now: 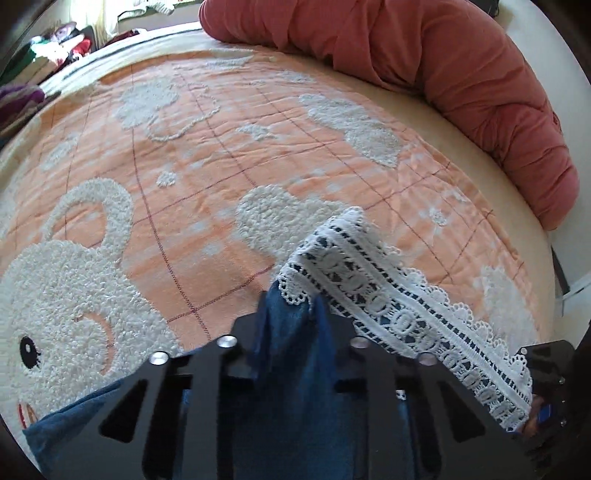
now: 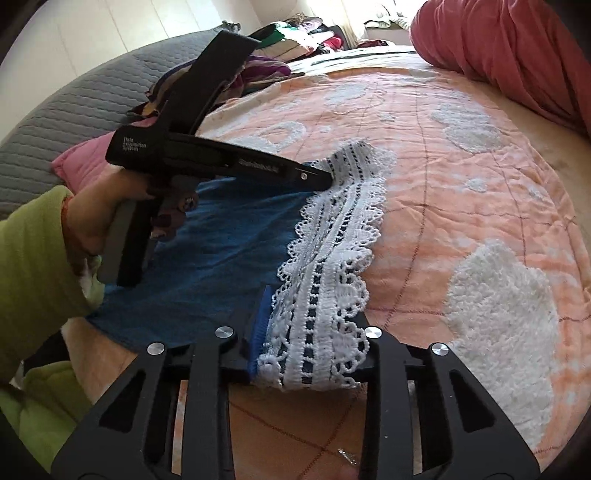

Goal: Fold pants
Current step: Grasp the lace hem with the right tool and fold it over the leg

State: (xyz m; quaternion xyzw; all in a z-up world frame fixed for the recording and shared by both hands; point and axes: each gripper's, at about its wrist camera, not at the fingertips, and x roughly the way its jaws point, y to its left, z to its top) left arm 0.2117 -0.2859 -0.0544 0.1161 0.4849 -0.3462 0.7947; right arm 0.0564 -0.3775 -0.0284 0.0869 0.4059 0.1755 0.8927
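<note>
Tongs close on cloth at both ends of a hem: the left tongs [image 1: 291, 317] pinch a bunched fold of the blue pants [image 2: 221, 258] between nearly shut jaws, right where the white lace trim [image 2: 332, 236] begins, while the right tongs [image 2: 306, 350] clamp the same lace band at its other end, the jaws narrowed onto the trim and a strip of blue fabric beside it. Between the two sets of tongs the lace hem runs taut and slightly raised, scalloped edges on both sides, dark blue showing through its openwork. Behind the left tongs, seen from the right wrist camera, a hand [image 2: 99, 210] grips the black handle, a lime-green sleeve [image 2: 33, 266] covering the arm. The blue pants leg spreads back from the hem toward the person, lying flat on the bed. Under and ahead of both tongs stretches a peach quilted bedspread [image 1: 229, 155] with white fluffy cloud shapes and, to the left of the left tongs, a white cartoon animal face [image 1: 62, 295]. Farther ahead, a long rolled red-pink duvet [image 1: 443, 74] lies along the far edge of the bed. Well beyond the left tongs, a grey quilted cover [image 2: 85, 92], a pink cushion [image 2: 81, 158] and heaps of mixed clothing [image 2: 303, 33] fill the background.
</note>
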